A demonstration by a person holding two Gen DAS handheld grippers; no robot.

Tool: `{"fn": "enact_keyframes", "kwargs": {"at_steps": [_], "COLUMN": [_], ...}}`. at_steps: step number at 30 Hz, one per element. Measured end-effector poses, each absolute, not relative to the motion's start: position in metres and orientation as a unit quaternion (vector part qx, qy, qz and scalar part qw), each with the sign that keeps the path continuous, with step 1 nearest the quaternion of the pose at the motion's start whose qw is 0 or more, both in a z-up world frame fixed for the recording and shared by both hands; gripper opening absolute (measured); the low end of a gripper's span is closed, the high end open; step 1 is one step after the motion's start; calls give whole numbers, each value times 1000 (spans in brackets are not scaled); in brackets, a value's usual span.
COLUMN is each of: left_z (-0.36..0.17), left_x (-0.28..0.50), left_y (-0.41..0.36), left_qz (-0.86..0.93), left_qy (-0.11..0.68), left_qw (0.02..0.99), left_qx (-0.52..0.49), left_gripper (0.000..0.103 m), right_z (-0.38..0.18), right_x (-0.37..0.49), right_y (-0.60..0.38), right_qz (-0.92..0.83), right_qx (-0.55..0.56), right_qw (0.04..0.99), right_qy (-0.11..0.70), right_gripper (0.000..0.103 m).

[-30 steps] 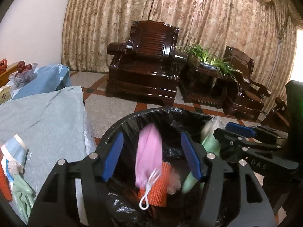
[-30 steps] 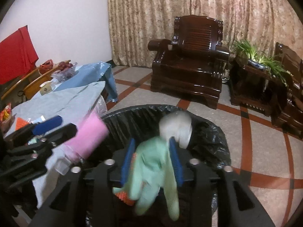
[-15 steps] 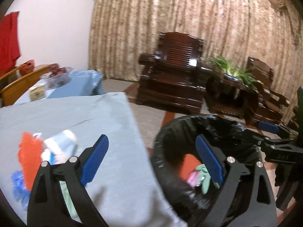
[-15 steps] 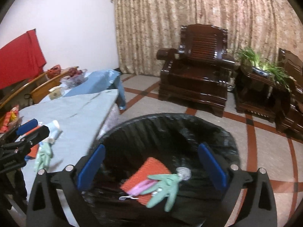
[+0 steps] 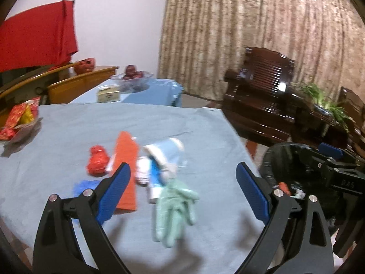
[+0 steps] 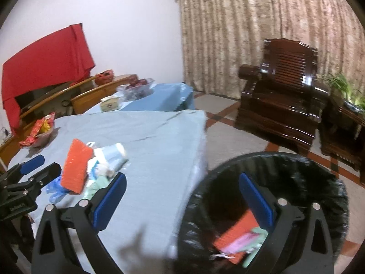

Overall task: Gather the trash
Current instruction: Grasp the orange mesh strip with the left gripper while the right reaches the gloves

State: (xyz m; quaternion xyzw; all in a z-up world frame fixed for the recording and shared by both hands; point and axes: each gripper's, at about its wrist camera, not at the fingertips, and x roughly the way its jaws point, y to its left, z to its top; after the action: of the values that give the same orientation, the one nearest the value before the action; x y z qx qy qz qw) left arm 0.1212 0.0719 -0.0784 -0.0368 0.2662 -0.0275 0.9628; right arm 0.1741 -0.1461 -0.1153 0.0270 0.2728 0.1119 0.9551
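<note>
My left gripper [image 5: 182, 194] is open and empty above the blue-grey tablecloth [image 5: 194, 127]. Trash lies in front of it: a green glove [image 5: 174, 207], an orange scouring pad [image 5: 126, 169], a red crumpled wrapper [image 5: 97, 162], a blue-white tube [image 5: 155, 178], a pale blue cup [image 5: 167, 150] and blue plastic scrap [image 5: 85, 186]. My right gripper [image 6: 182, 201] is open and empty, straddling the table edge and the black-bagged bin [image 6: 296, 171]. Inside the bin lie an orange pad [image 6: 237, 233], a pink mask [image 6: 241, 242] and a green glove [image 6: 257, 233].
A bowl of snack packets [image 5: 20, 123] stands at the table's left. A tissue box [image 5: 108, 94] and fruit bowl [image 5: 132, 77] sit on the far table. Dark wooden armchairs [image 5: 262, 96] and a plant [image 5: 319, 96] stand beyond the bin [image 5: 285, 157].
Both grippers dropped the pink mask and green glove into the bin, opened, and swung left. The left one now faces the trash on the table.
</note>
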Motion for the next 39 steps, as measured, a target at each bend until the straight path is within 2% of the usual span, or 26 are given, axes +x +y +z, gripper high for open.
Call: {"fn": "enact_keyframes", "kwargs": {"at_steps": [11, 14, 18, 24, 31, 35, 39], "left_z": [-96, -105, -121, -143, -153, -150, -141], "left_x": [127, 138, 155, 180, 186, 180, 170], "left_y": [124, 133, 141, 151, 154, 152, 152], "left_qz": [26, 34, 41, 40, 28, 21, 19], "left_qy": [280, 292, 308, 333, 349, 345, 338], "left_qw": [959, 955, 949, 941, 935, 936, 939], "left_qx": [-42, -46, -51, -48, -56, -59, -69], "left_gripper": [90, 80, 77, 61, 22, 12, 12], "right_z": [-130, -134, -140, -147, -154, -156, -162], "right_x": [194, 199, 208, 216, 223, 226, 227], "right_y": [-91, -83, -73, -62, -56, -49, -41], "right_qz": [147, 149, 151, 157, 161, 166, 171], "right_qx": [10, 8, 4, -7, -7, -8, -6], "right_qw": [947, 946, 944, 941, 938, 936, 934], "right_qy": [284, 288, 295, 301, 308, 309, 313], "right_gripper": [97, 97, 97, 97, 97, 97, 97]}}
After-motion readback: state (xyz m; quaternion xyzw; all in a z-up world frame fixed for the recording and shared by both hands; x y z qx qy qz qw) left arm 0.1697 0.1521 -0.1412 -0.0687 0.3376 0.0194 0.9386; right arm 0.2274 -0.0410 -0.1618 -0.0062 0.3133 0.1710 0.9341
